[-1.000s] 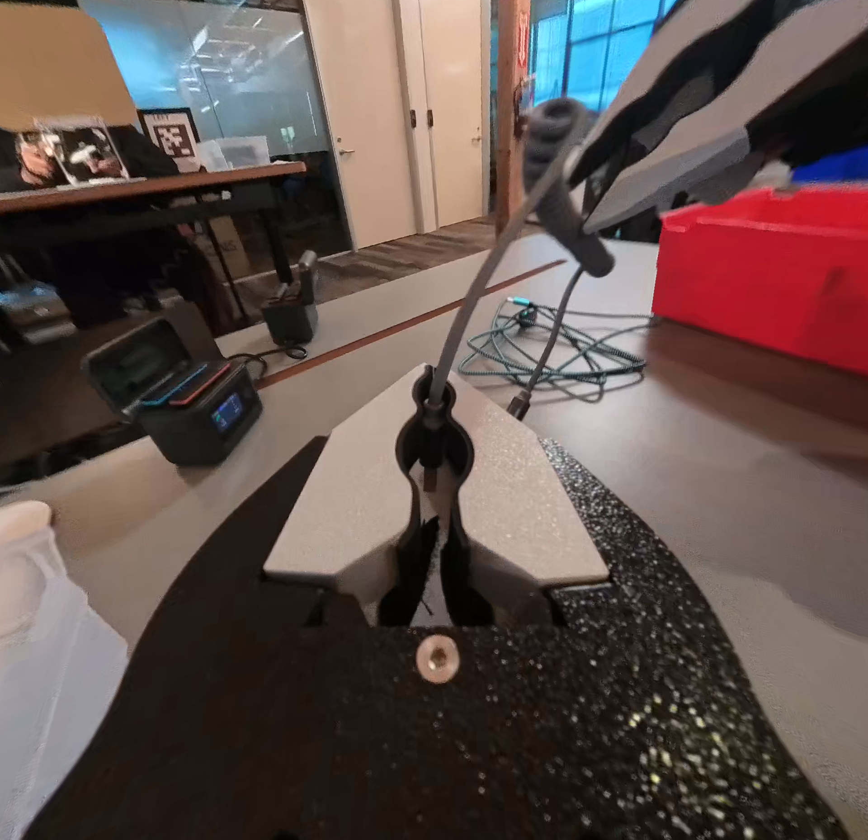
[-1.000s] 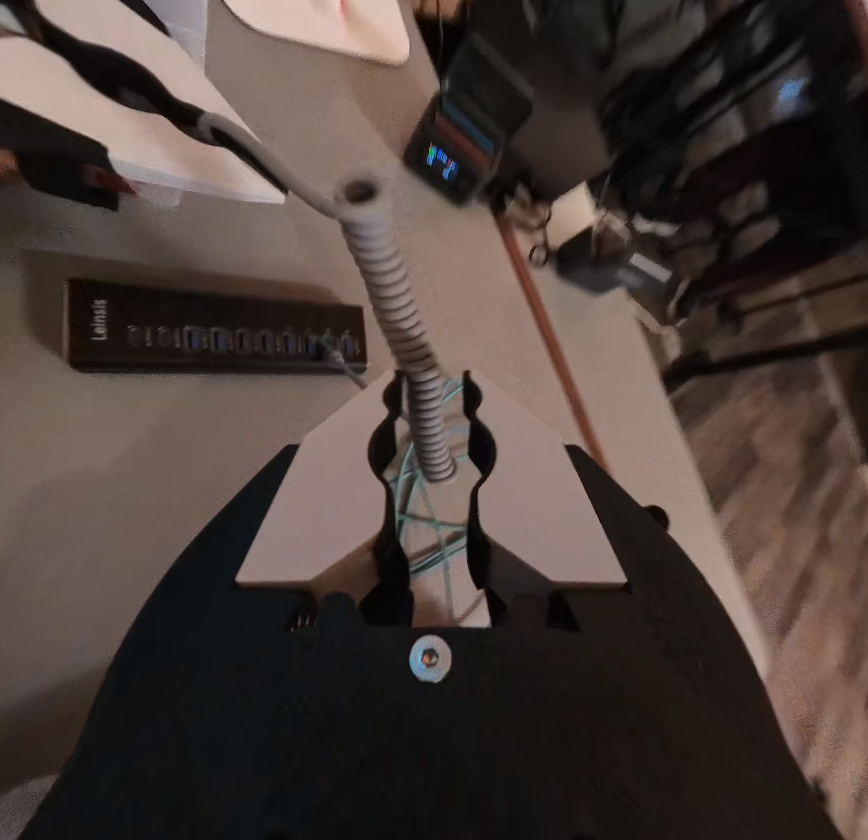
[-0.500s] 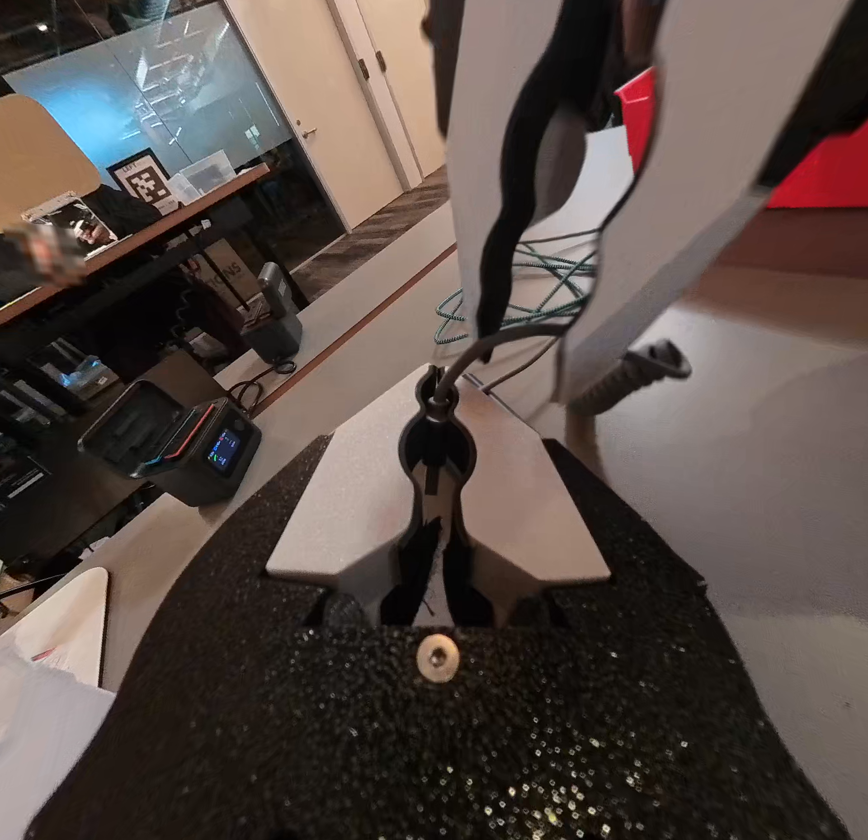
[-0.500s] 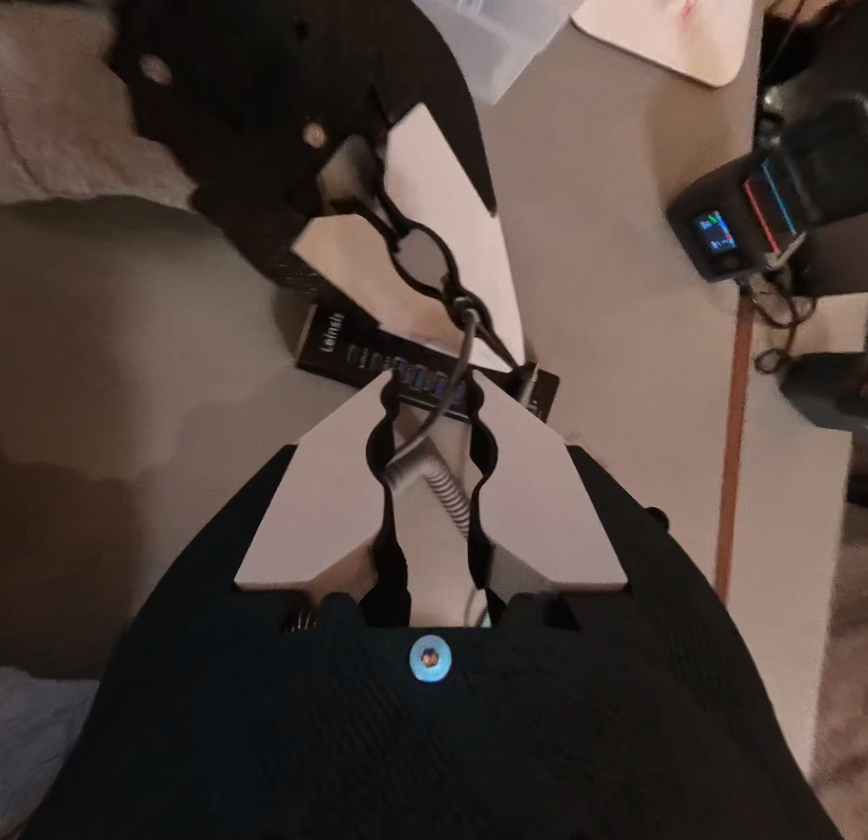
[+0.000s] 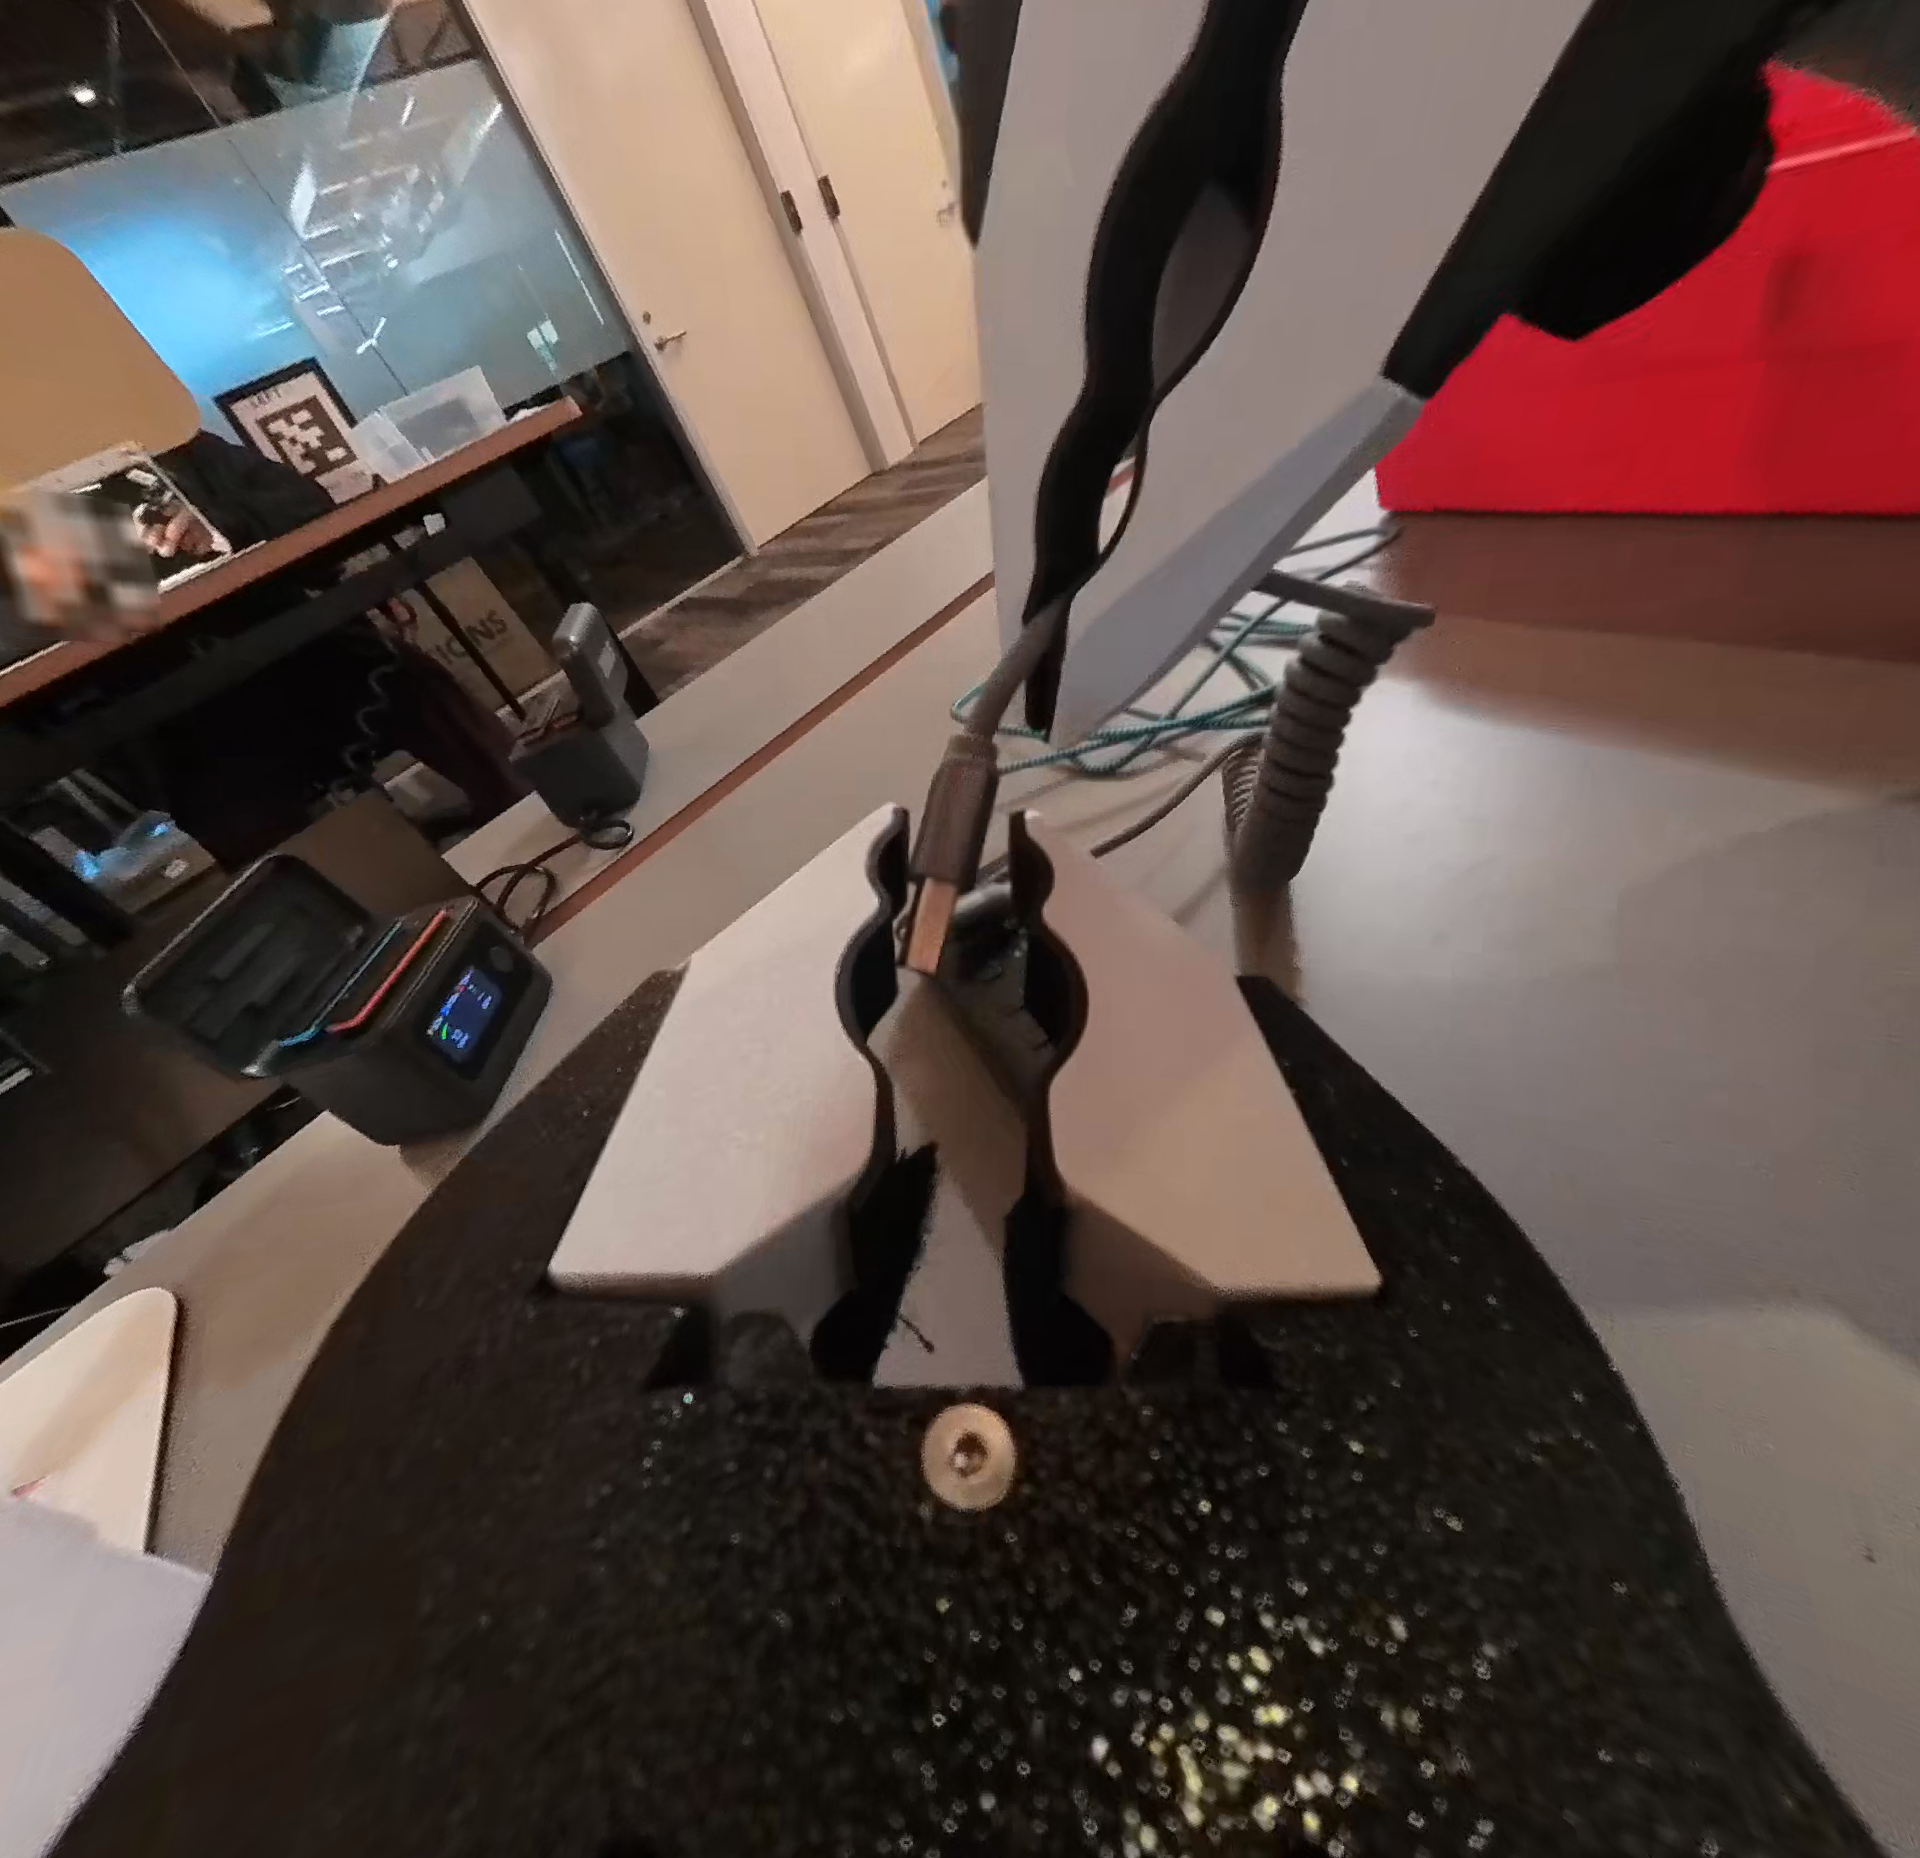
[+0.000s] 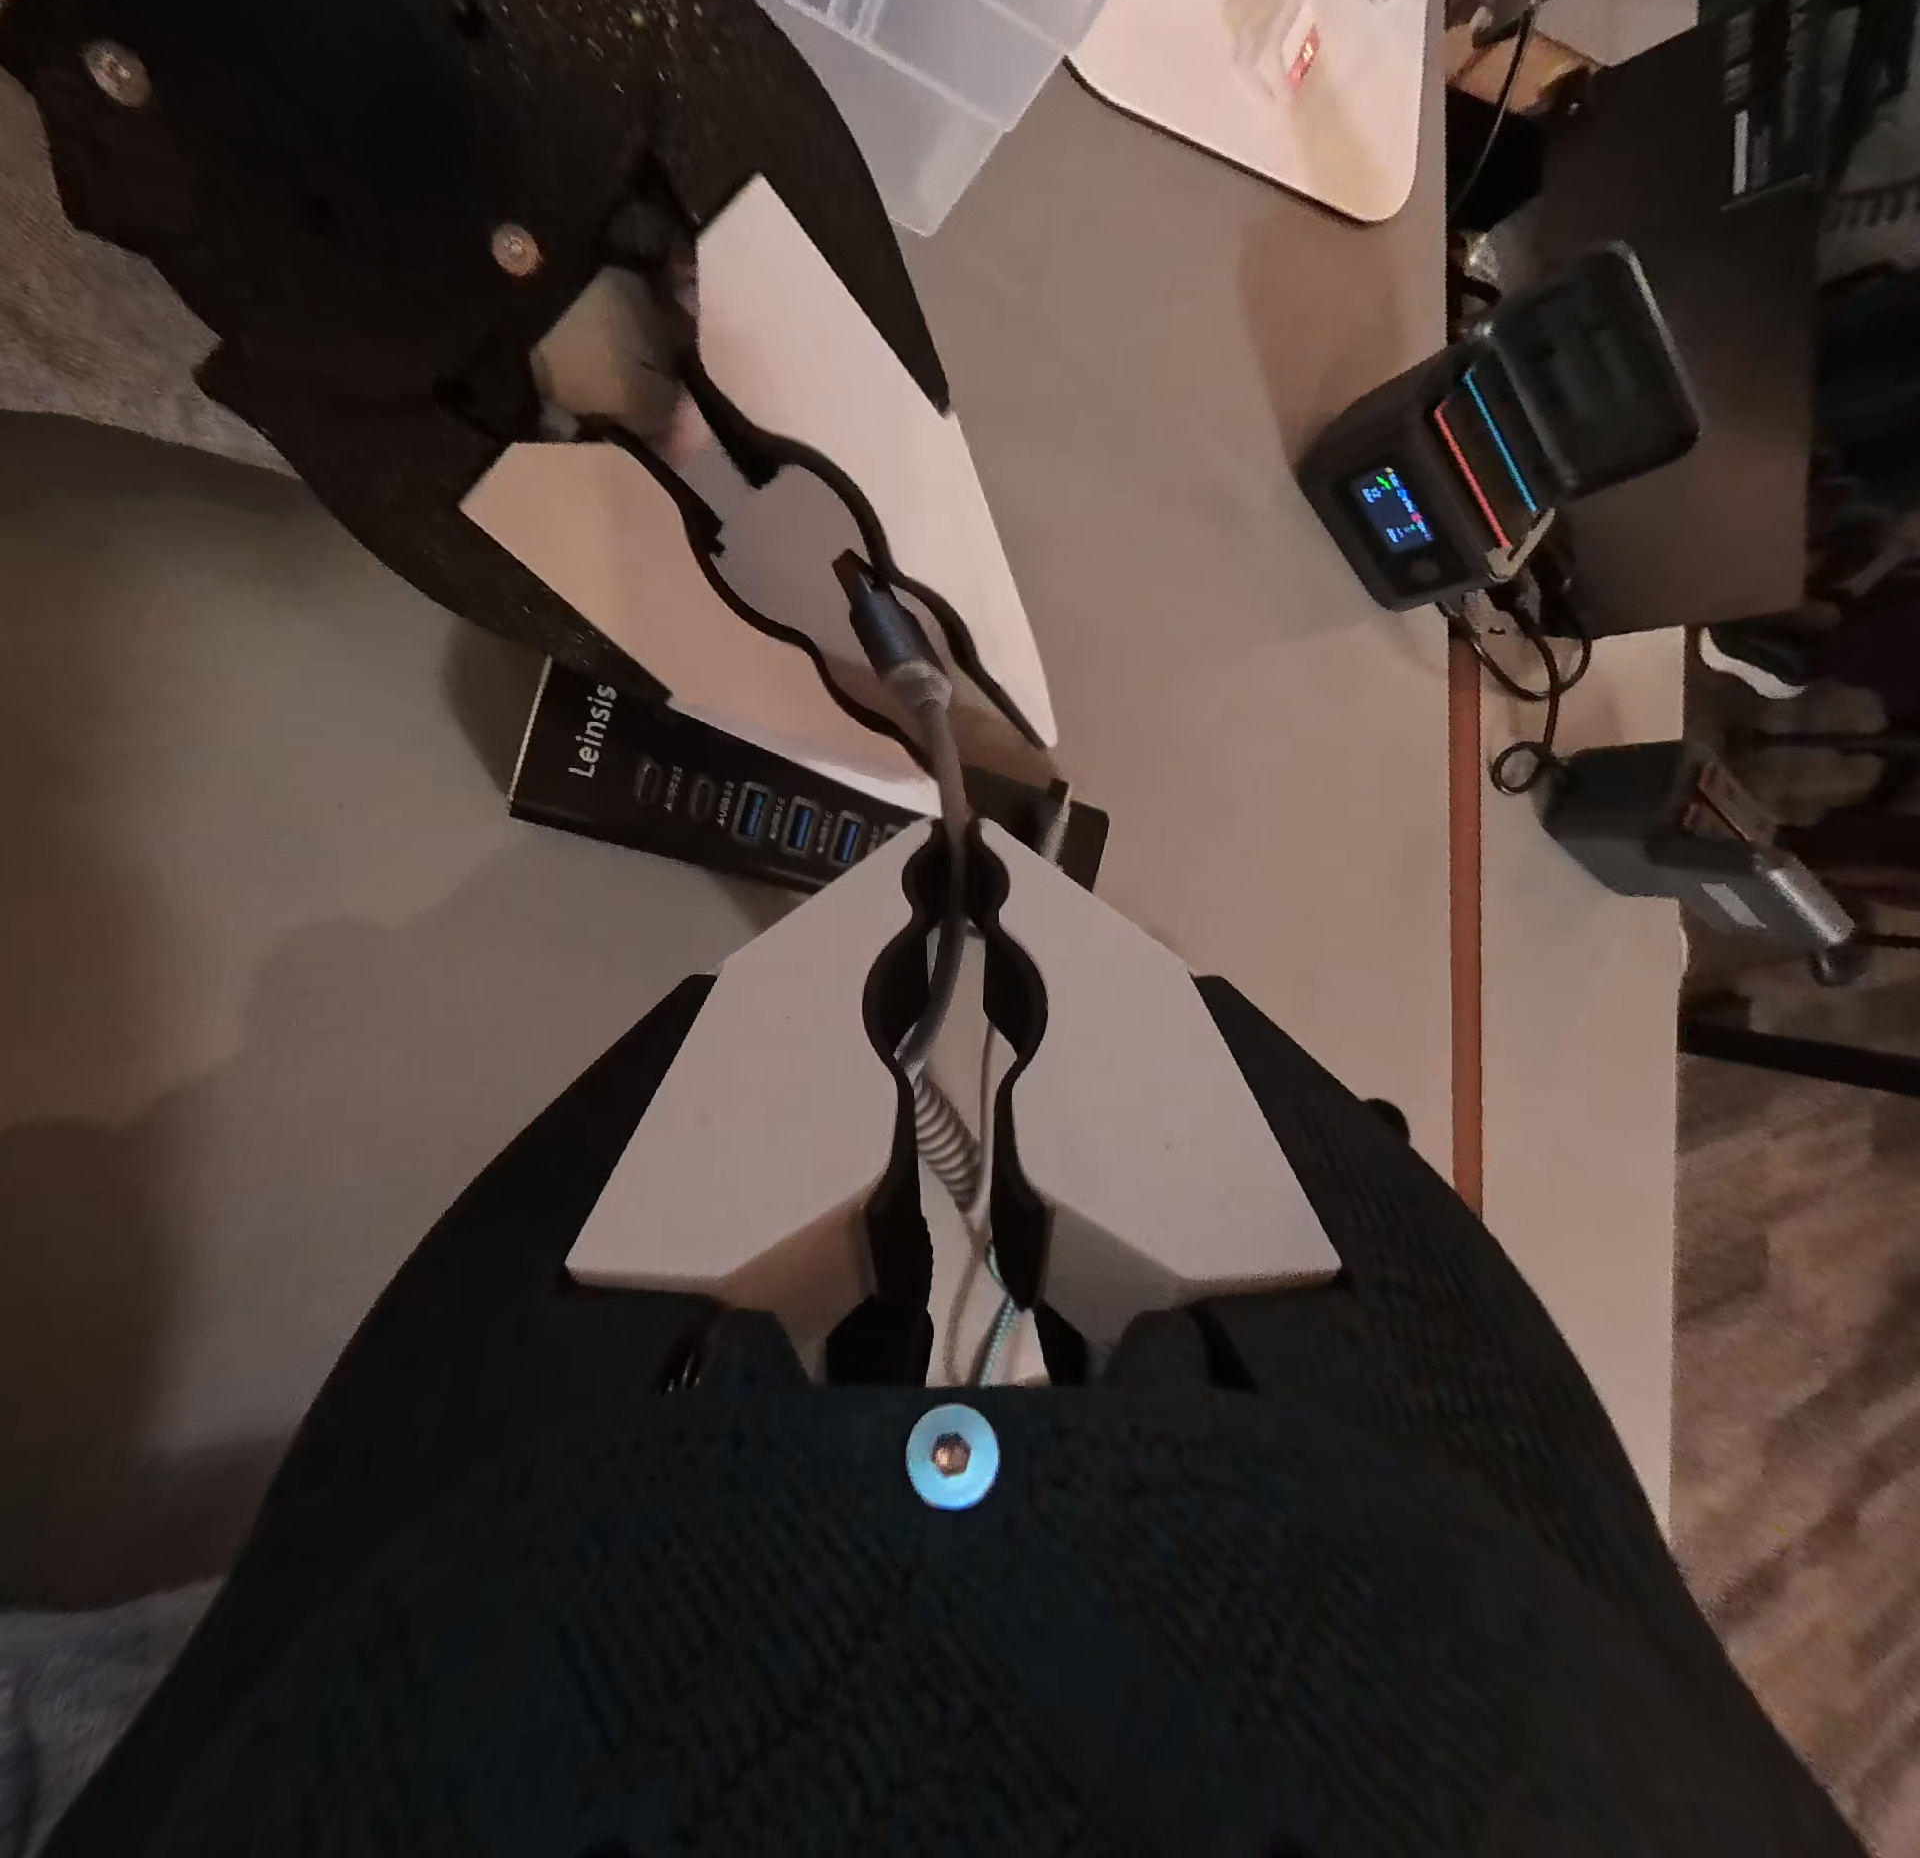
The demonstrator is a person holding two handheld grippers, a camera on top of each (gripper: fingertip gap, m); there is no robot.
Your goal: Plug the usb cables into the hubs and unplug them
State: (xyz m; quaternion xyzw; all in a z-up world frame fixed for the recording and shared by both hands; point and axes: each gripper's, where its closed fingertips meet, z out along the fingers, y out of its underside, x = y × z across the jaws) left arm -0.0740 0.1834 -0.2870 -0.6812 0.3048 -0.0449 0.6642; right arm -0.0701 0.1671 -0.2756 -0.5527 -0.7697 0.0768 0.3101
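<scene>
Above the black rectangular USB hub (image 6: 790,811), our right gripper (image 6: 954,852) pinches the grey cable (image 6: 940,759); left gripper (image 5: 956,852) spread, plug (image 5: 940,873) loose — may swing off-port.

Left claw (image 5: 956,863) jaws parted, tilted low. Right claw (image 6: 951,852) pinched nearly closed, pointing down, tips just beyond the left claw's tips.

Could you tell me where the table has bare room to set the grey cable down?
Bare table spreads left of the black hub, and a strip runs between the hub and the dark charging case. It is crowded where the right gripper pinches the grey cable beside the open left gripper, and around the green cable tangle.
</scene>
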